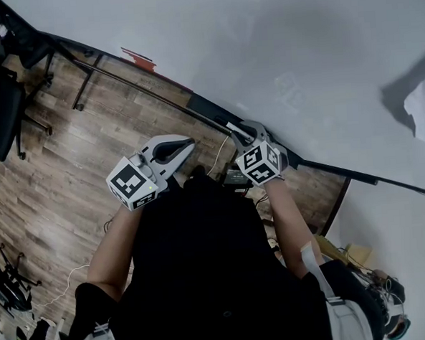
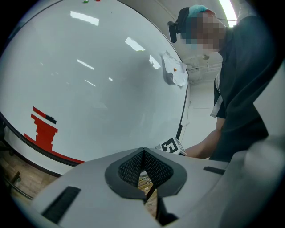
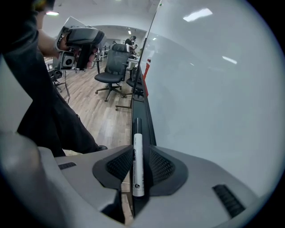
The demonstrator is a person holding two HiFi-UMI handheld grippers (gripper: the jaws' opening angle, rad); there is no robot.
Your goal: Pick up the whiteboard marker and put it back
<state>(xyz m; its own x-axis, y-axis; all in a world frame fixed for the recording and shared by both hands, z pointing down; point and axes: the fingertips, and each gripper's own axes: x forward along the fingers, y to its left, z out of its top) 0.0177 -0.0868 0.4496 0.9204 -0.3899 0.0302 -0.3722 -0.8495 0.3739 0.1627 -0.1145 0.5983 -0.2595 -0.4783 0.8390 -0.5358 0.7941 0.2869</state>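
Currently pinched between right gripper (image 3: pixel 137 153) fingers (image 3: pixel 162 165): whiteboard marker (image 3: pixel 137 164), long axis along fingers, dark cap pointing away over whiteboard tray (image 3: pixel 141 111); indistinct in head view; left gripper (image 2: pixel 143 153) fingers pressed together.

Whiteboard marker (image 3: pixel 138 156): white barrel with dark print along it, black cap at the far end. Lower centre of the right gripper view, clamped lengthwise between the right gripper (image 3: pixel 139 173) jaws, near-vertical in frame, cap overlapping the black ledge (image 3: pixel 141 116); whether they touch is indeterminate.
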